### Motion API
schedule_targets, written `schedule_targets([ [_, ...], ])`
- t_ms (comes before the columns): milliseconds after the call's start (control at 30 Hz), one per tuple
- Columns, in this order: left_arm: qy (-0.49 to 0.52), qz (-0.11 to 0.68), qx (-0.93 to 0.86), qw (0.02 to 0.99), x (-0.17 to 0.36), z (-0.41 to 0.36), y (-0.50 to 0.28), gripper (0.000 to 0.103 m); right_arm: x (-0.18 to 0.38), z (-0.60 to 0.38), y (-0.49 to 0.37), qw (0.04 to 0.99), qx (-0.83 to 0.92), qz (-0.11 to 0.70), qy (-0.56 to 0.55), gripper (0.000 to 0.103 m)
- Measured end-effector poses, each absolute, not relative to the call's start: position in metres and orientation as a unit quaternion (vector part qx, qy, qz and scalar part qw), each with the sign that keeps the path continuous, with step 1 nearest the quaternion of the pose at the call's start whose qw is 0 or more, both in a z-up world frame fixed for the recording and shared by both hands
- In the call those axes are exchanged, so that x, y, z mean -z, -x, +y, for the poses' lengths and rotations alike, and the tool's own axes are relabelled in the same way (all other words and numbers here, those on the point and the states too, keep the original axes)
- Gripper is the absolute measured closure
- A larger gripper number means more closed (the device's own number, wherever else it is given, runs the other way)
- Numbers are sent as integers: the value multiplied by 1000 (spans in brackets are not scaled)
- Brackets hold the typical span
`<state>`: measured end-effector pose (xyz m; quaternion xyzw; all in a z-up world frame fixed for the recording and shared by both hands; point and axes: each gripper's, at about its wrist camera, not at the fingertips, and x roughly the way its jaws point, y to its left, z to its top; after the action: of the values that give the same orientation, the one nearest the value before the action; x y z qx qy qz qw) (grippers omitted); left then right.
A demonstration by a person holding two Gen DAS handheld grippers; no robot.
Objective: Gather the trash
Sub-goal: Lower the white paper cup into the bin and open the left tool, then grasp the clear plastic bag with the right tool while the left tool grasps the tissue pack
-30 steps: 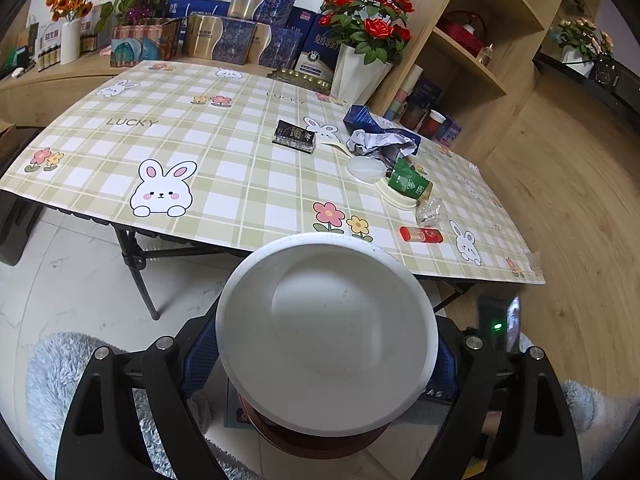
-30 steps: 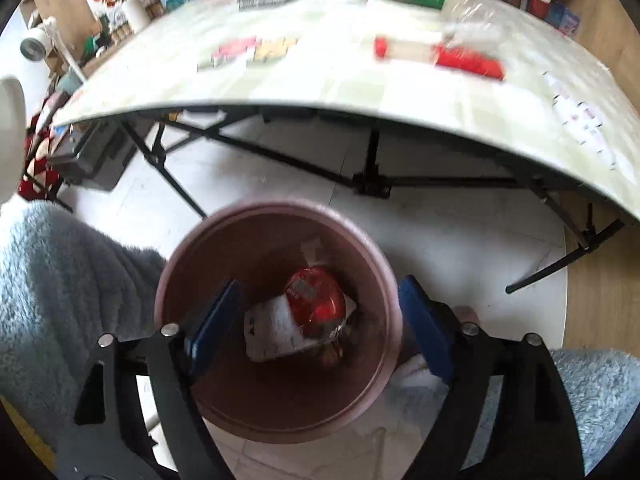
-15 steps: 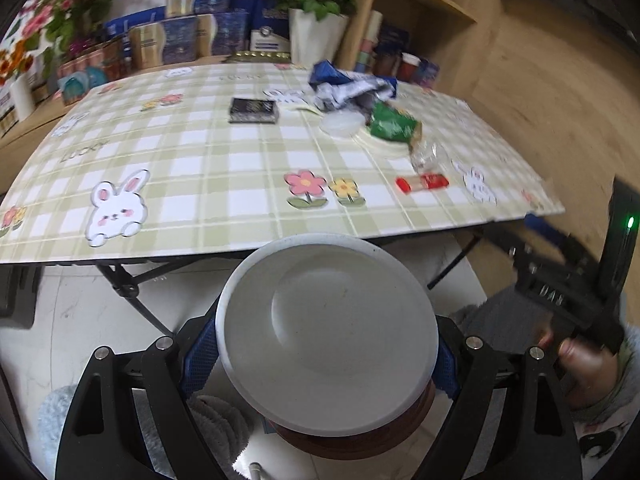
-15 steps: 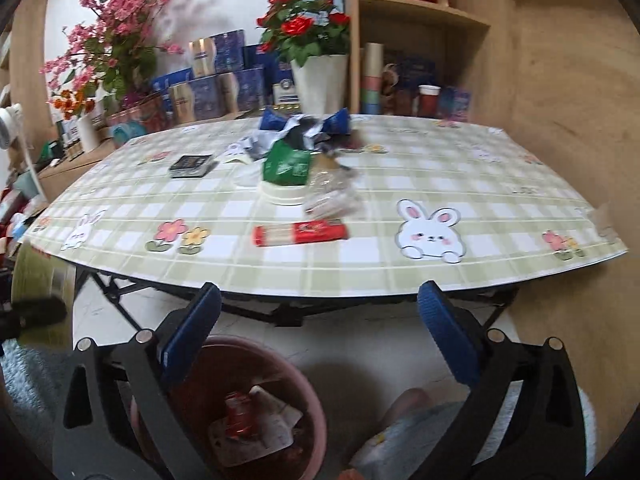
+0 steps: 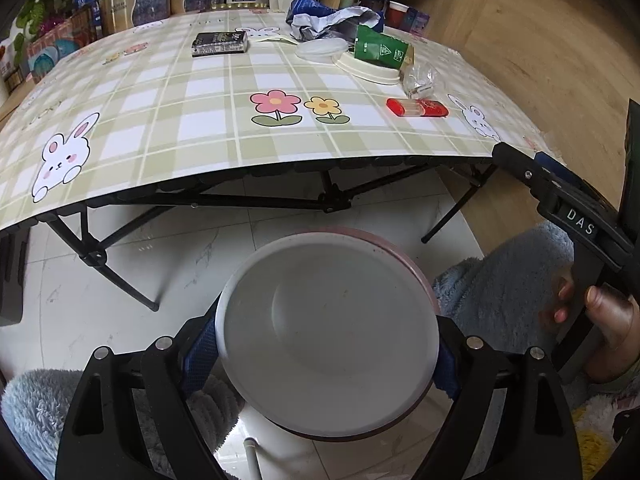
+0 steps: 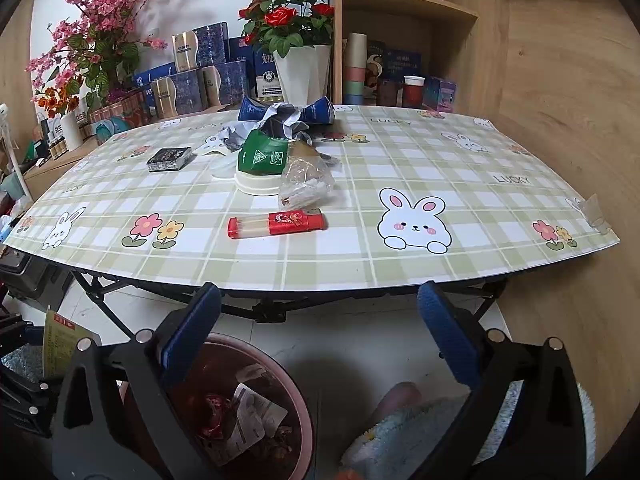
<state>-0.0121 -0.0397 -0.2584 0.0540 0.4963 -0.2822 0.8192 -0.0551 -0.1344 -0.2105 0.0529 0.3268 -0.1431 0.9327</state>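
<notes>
My left gripper point(image 5: 324, 348) is shut on a white bowl point(image 5: 326, 332), held tilted just above the pink trash bin point(image 5: 404, 256) on the floor. My right gripper point(image 6: 320, 298) is open and empty, low in front of the table's near edge, with the bin point(image 6: 298, 400) below its left finger and wrappers inside. On the checked tablecloth point(image 6: 400, 264) lie a red pack point(image 6: 276, 222), a clear plastic bag point(image 6: 306, 184), a green packet point(image 6: 262, 156) on a cream lid point(image 6: 254, 186), a crumpled blue-and-white wrapper point(image 6: 280, 116) and a black box point(image 6: 168, 159).
Black folding table legs point(image 5: 328, 200) cross above the bin. A vase of red roses point(image 6: 298, 76), gift boxes point(image 6: 200, 80) and a wooden shelf point(image 6: 400, 4) stand behind the table. A person's hand point(image 5: 612, 320) and fluffy blue sleeve point(image 5: 500, 280) are at the right.
My left gripper has sunk with the bowl toward the bin, which now shows under it. My right gripper has lifted from over the bin to face the table, and its jaws stand wider.
</notes>
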Motion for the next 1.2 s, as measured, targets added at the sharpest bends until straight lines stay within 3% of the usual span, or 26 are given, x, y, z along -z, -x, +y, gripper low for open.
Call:
schedule_targets([
  [633, -40, 492, 272, 826, 255, -36, 9, 18, 213, -135, 54, 930, 143, 335, -55, 6],
  [1200, 70, 453, 172, 872, 242, 13, -10, 16, 220, -134, 52, 927, 141, 343, -56, 6],
])
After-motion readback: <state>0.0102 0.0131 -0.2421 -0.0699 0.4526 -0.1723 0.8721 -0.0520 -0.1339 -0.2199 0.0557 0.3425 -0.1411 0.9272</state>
